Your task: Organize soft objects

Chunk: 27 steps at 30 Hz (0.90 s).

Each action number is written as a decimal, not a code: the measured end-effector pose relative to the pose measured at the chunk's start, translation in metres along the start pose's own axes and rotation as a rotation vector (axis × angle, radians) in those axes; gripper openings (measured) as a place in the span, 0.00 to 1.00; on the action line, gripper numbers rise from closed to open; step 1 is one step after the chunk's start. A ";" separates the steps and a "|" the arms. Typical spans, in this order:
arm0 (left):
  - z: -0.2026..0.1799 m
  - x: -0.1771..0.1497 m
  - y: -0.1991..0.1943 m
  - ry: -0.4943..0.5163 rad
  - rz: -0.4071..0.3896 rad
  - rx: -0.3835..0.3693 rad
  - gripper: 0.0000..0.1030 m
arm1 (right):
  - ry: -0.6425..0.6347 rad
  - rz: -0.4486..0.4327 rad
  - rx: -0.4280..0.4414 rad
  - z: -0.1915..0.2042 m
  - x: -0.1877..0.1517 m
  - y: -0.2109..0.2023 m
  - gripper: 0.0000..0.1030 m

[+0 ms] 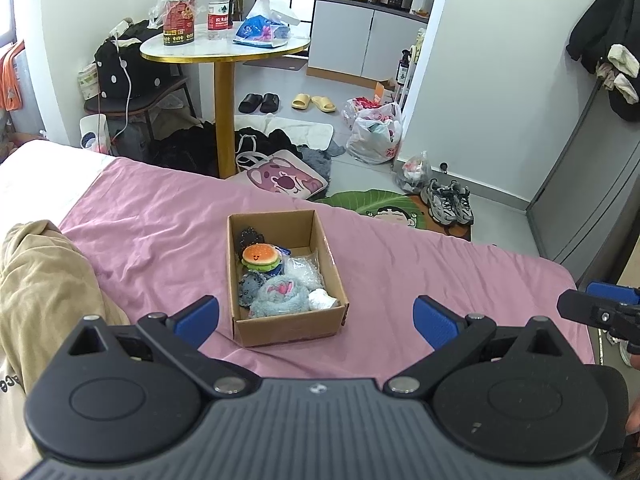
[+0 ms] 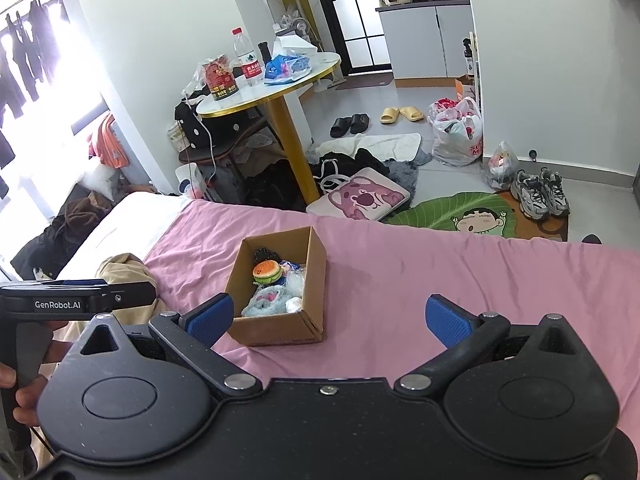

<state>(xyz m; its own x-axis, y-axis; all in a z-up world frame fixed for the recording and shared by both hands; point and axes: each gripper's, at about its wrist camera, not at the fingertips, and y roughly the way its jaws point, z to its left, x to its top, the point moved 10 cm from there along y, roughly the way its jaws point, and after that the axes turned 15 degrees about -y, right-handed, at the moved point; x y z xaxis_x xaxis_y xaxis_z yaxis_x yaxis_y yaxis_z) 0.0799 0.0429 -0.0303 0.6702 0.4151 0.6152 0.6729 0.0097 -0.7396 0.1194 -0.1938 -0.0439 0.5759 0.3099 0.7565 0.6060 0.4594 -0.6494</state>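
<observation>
An open cardboard box [image 1: 336, 276] [image 2: 314, 272] sits on the pink bed sheet [image 1: 160, 236] [image 2: 440, 280]. Inside it lie a plush hamburger [image 1: 261, 258] [image 2: 267, 271], a fluffy blue-grey toy with pink ears [image 1: 278, 295] [image 2: 264, 300], a dark knitted piece [image 1: 250, 237], a grey plush [image 1: 251, 286], a clear plastic bag [image 1: 306, 272] and a white soft item [image 1: 322, 300]. My left gripper [image 1: 316, 322] hangs open just in front of the box, nothing between its fingers. My right gripper [image 2: 330, 320] is open too, above the sheet to the box's right.
A beige garment [image 1: 44, 292] [image 2: 124, 270] lies on the bed at the left. Beyond the bed's far edge stand a round gold-legged table [image 1: 224, 50] [image 2: 276, 80], a pink bear bag [image 1: 286, 178], shoes [image 1: 450, 200] and plastic bags [image 1: 374, 132] on the floor.
</observation>
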 end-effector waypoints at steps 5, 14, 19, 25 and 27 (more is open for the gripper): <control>0.000 0.000 0.000 0.002 0.000 -0.003 0.99 | -0.002 -0.002 -0.001 0.001 0.000 -0.001 1.00; -0.001 0.000 0.000 0.003 0.004 -0.009 0.99 | -0.003 -0.004 -0.006 0.003 0.000 -0.002 1.00; -0.002 0.000 0.000 0.008 0.003 -0.002 0.99 | -0.005 0.000 -0.012 0.003 0.000 -0.001 1.00; -0.001 0.000 -0.001 0.012 0.002 -0.001 0.99 | -0.004 0.000 -0.011 0.002 0.000 -0.002 1.00; -0.001 0.000 -0.001 0.011 0.003 0.000 0.99 | -0.004 0.002 -0.012 0.002 0.000 -0.002 1.00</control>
<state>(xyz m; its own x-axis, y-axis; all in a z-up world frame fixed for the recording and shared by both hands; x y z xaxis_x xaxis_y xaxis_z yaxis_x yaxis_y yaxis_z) 0.0790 0.0421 -0.0295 0.6756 0.4053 0.6158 0.6710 0.0080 -0.7414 0.1175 -0.1931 -0.0427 0.5749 0.3135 0.7558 0.6117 0.4489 -0.6514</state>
